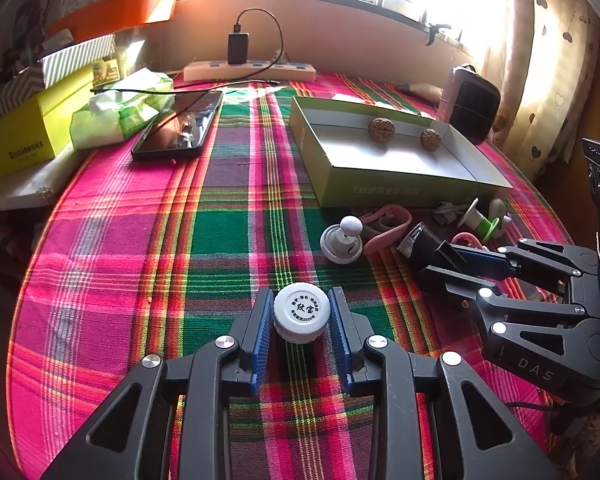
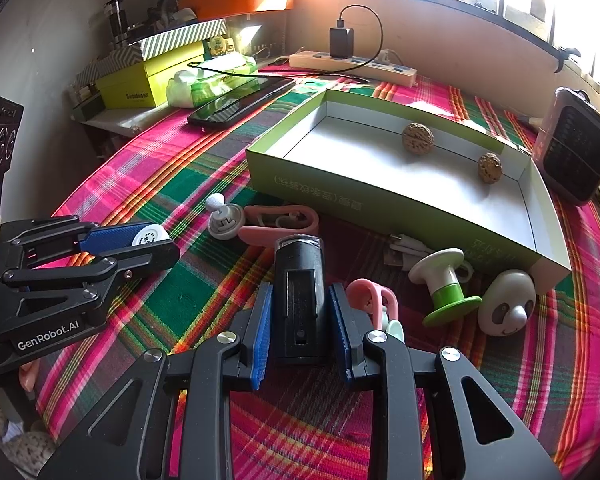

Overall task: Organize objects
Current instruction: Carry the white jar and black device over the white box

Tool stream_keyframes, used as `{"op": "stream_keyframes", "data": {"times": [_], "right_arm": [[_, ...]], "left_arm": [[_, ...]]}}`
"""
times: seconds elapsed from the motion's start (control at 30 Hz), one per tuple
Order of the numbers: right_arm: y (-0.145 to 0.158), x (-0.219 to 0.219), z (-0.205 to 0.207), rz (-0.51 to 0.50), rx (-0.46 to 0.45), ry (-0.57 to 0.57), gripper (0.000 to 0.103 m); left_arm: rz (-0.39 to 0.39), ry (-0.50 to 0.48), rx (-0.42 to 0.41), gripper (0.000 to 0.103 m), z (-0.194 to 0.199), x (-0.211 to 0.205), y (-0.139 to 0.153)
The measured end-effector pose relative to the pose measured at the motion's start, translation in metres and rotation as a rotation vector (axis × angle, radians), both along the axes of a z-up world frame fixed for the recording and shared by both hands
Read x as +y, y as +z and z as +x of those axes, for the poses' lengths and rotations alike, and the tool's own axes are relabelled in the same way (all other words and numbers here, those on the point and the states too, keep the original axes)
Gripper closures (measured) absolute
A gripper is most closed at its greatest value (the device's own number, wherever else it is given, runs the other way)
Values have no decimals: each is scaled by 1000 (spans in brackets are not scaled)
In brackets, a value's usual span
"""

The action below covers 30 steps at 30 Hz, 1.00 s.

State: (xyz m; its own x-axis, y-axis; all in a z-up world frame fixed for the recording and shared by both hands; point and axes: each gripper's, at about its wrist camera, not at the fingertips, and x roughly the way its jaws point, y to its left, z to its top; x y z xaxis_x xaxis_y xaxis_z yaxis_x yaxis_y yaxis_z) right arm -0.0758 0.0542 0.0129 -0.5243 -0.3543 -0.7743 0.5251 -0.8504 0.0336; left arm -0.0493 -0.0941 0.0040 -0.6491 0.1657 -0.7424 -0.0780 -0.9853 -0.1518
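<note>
Left wrist view: left gripper at 6 o'clock, blue ribbed pads clamped on a small white plastic bottle with a round printed cap, held over the pink, green and red plaid tablecloth. At 1 o'clock, shallow green cardboard box with white inside, two brown wrinkled walnuts against its far wall. Just below the box, at 2 o'clock, a cluster: grey-and-white round knob toy, pink plastic clip, green-and-white spool. At 3 o'clock, right gripper closed on a black cylindrical device. At 11 o'clock, black smartphone lying flat beside a green tissue pack. At 12 o'clock, white power strip with a black charger plugged in.

Right wrist view: right gripper at 6 o'clock, pads pressed on both sides of the black cylindrical device, upright between them. At 9 o'clock, left gripper shut around the white bottle's cap. At 3 o'clock, white panda-faced egg toy touching the box's near corner, spool just beside it. At 1 o'clock, both walnuts inside the box. At 2 o'clock, dark square gadget with pink frame just beyond the box.
</note>
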Motion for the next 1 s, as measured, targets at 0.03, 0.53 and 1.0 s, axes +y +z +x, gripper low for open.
{"op": "stream_keyframes", "data": {"times": [0.03,0.53,1.0], "right_arm": [[0,1,0,-4,0,-2,74],[11,5,-1,-25,9,-12,74],[32,17,-12,-59,24,-53,74]], "left_arm": [[1,1,0,77,0,0,0],[-7,-8,11,77,-1,5,10],[-6,-49,68,77,-16,22,36]]}}
